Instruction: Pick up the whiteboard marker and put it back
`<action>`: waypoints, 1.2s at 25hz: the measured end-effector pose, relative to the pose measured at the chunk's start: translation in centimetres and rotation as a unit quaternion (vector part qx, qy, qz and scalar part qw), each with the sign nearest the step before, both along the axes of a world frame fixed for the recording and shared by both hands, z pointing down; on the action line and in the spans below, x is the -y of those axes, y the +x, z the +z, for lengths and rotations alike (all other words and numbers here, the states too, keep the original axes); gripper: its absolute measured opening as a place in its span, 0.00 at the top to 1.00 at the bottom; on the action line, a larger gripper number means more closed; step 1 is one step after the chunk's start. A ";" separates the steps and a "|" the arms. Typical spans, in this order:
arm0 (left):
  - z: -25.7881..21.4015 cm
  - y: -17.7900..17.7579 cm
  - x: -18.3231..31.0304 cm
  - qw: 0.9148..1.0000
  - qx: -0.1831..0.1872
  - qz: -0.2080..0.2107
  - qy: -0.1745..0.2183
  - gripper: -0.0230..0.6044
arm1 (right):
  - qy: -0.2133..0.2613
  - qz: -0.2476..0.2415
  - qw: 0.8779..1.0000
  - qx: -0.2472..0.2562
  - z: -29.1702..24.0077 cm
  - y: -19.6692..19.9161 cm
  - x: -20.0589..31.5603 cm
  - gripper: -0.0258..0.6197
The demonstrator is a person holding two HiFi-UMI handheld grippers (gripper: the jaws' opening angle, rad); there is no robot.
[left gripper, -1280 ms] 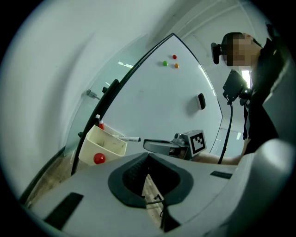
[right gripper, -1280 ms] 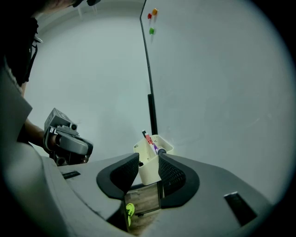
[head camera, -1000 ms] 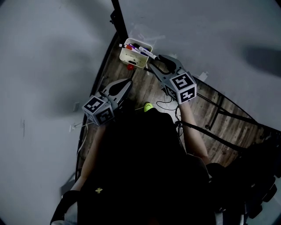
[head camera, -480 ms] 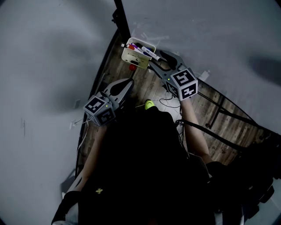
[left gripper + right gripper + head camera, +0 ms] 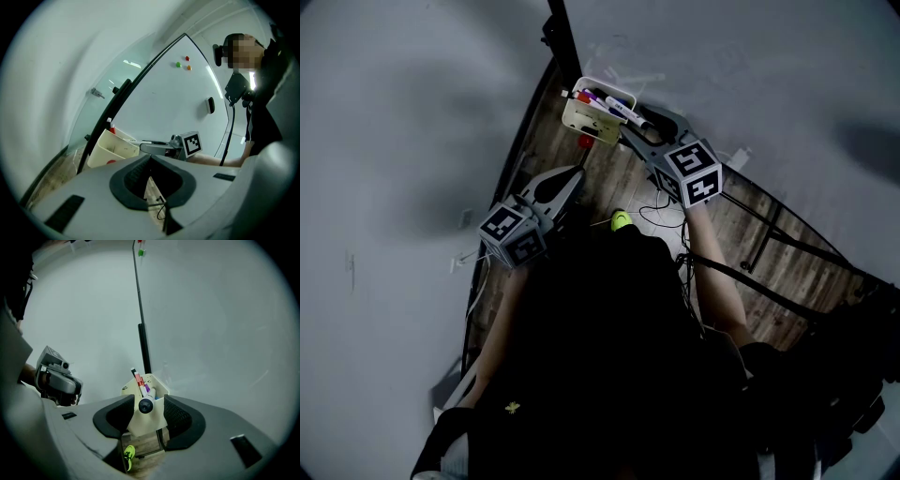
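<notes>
- Left gripper (image 5: 151,157), lower left of centre in the head view: jaws clenched tip to tip, nothing between them. It sits well apart from the holder.
- Lime-green object (image 5: 621,221), centre of the head view: lies on the wood floor (image 5: 609,183), between the two grippers.
- Right gripper (image 5: 148,398), upper centre-right of the head view: jaws released. They have just been closing a little with the whiteboard marker between them, and the pads stand clear of it on both sides.
- Whiteboard marker (image 5: 146,405), centre of the right gripper view: black end faces the camera, barrel tilts away, far end inside the cream holder.
- Cream holder (image 5: 143,425), upper centre of the head view: also holds a red marker (image 5: 138,379) and a purple marker (image 5: 147,389), both leaning. It is just beside the black frame bar (image 5: 143,348).
- Whiteboard (image 5: 211,333): fills the background of the right gripper view, behind the holder.
</notes>
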State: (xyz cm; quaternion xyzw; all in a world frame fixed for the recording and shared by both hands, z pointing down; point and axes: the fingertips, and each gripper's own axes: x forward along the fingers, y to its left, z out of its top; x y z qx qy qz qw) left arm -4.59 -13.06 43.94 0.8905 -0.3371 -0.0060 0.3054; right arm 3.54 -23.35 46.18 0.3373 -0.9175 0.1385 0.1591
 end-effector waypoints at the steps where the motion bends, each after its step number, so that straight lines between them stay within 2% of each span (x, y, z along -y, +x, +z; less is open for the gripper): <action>1: 0.1 -0.1 0.0 1.000 0.001 -0.001 0.000 0.93 | 0.001 -0.001 1.000 0.000 0.1 0.0 0.1 0.66; 10: 0.2 -0.1 0.0 1.000 0.001 -0.008 -0.004 0.93 | 0.003 -0.008 1.000 -0.001 0.5 -0.3 0.5 0.70; 14: 0.2 -0.2 0.0 1.000 0.005 -0.006 -0.002 0.93 | 0.012 -0.014 1.000 -0.003 0.5 -0.4 0.5 0.84; 30: -0.1 0.1 0.0 1.000 0.002 -0.006 0.000 0.93 | 0.016 -0.002 1.000 0.018 0.0 0.3 0.7 0.85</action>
